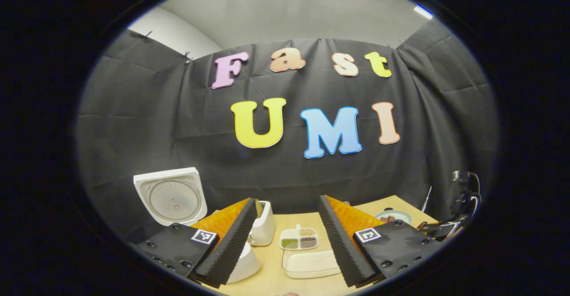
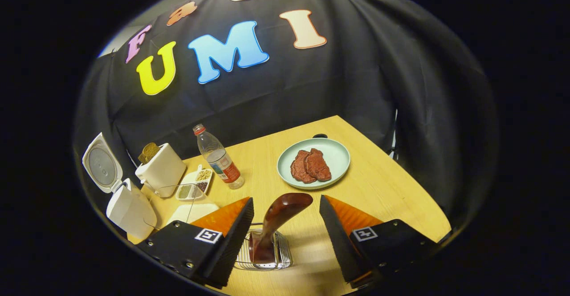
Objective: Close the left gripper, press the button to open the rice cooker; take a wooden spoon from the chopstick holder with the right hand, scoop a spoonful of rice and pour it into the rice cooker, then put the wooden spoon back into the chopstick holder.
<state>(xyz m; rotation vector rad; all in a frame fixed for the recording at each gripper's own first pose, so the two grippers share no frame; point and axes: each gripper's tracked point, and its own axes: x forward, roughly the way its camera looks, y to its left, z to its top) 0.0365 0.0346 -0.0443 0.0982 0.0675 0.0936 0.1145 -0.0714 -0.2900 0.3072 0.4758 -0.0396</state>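
Observation:
The white rice cooker (image 2: pixel 131 209) stands at the table's left edge with its lid (image 2: pixel 101 164) swung up; in the left gripper view the raised lid (image 1: pixel 171 196) is at lower left. A dark wooden spoon (image 2: pixel 279 218) stands in the wire chopstick holder (image 2: pixel 267 258), broad end up. My right gripper (image 2: pixel 286 201) is open, and its fingers flank the spoon without touching it. A clear container of rice (image 2: pixel 191 211) lies beside the cooker. My left gripper (image 1: pixel 288 200) is open and holds nothing, above the rice container (image 1: pixel 311 264).
A white toaster (image 2: pixel 161 169) stands behind the cooker, with a small divided dish of grains (image 2: pixel 196 182) and a plastic bottle (image 2: pixel 219 158) beside it. A pale green plate (image 2: pixel 334 151) with meat slices sits mid-table. The wooden table (image 2: pixel 392 193) ends at the right.

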